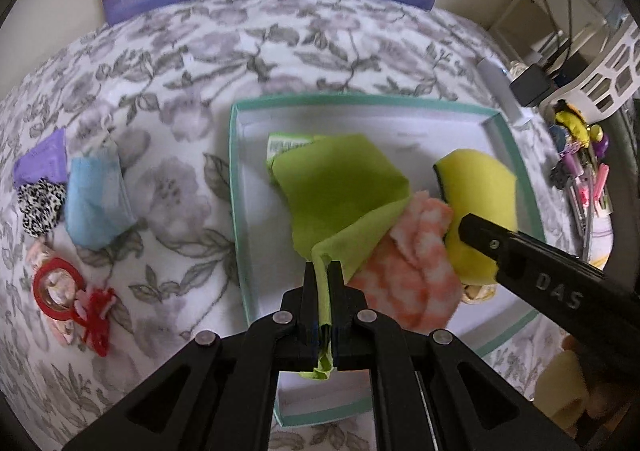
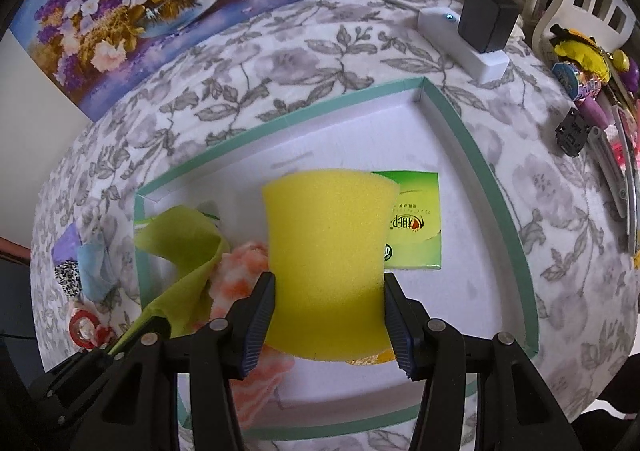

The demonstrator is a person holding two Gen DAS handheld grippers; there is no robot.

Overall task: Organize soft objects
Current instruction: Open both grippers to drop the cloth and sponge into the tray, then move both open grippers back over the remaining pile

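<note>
Inside the one teal-rimmed box [image 2: 480, 171] on the floral-covered table [image 1: 180, 63], four soft things are counted: one green cloth [image 1: 340, 187], one yellow sponge [image 2: 328, 263], one orange-checked cloth [image 1: 404, 267] and one green tissue pack [image 2: 416, 227] whose print is too small to be read. The green cloth is clamped by the left tool [image 1: 322, 275], and the sponge is pinched by the right tool [image 2: 330, 315], on which "DAS" is embossed. Left of the box, one blue pouch [image 1: 96, 203] and one red ring [image 1: 58, 283] are seen.

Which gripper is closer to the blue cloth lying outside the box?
Left. The left gripper, shut on the green cloth, sits at the box's near side, toward the blue cloth. The right gripper holds the yellow sponge farther across the box.
</note>
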